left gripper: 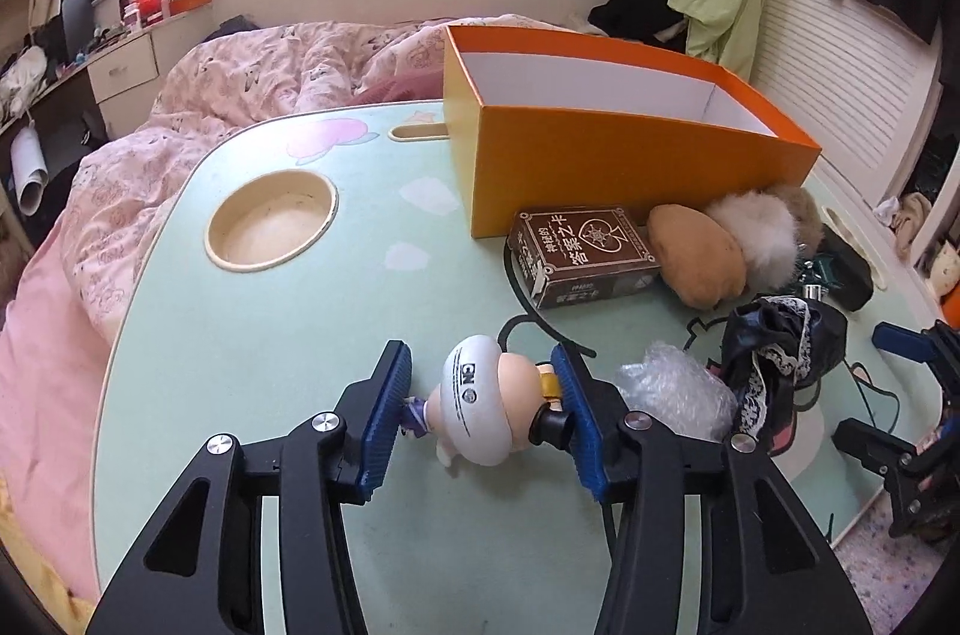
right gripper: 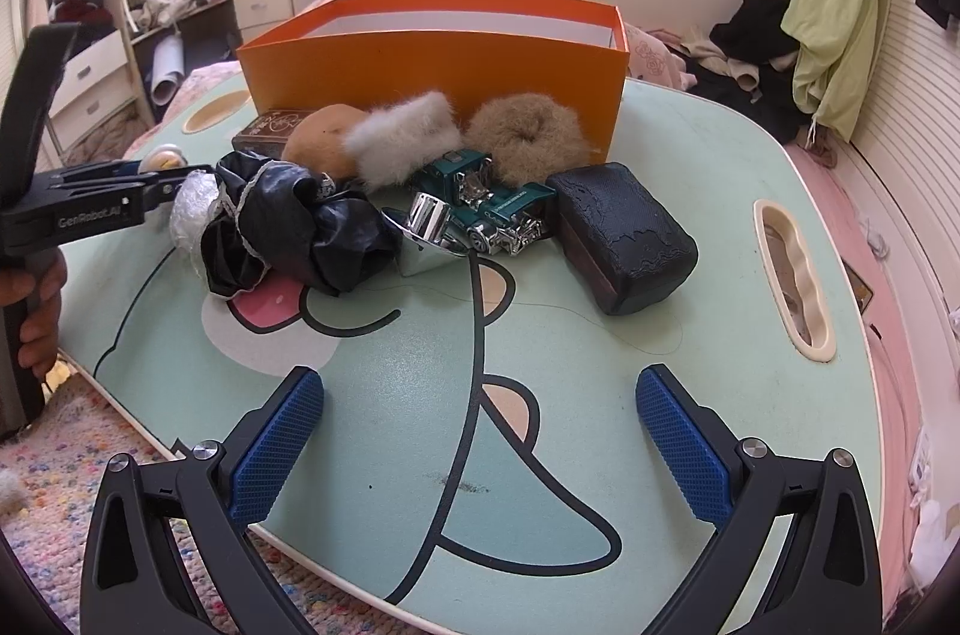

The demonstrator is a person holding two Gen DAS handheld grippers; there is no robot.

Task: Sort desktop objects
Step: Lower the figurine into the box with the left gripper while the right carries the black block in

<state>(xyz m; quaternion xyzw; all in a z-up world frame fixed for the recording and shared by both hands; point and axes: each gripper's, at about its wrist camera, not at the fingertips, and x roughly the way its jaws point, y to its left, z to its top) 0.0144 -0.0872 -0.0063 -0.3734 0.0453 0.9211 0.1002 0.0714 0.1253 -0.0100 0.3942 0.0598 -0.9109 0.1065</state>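
Two claws: your left claw (left gripper: pixel 483 398) is clamped on the figurine (left gripper: pixel 486 404), long axis lying pad to pad, low over the counter (left gripper: pixel 252 353). Right claw (right gripper: pixel 480 437) gapes, empty. Orange box (left gripper: pixel 606 167) sits beyond, fwd-right; left is nearer.

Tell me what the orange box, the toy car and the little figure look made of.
Orange box: likely cardboard, matte orange outside, white inside, thin straight walls. Toy car: probably die-cast metal, glossy teal paint with mirror-bright chrome parts. Figure: seemingly hard plastic or vinyl, smooth with soft highlights on its white cap; the left hand-held gripper pinches it.
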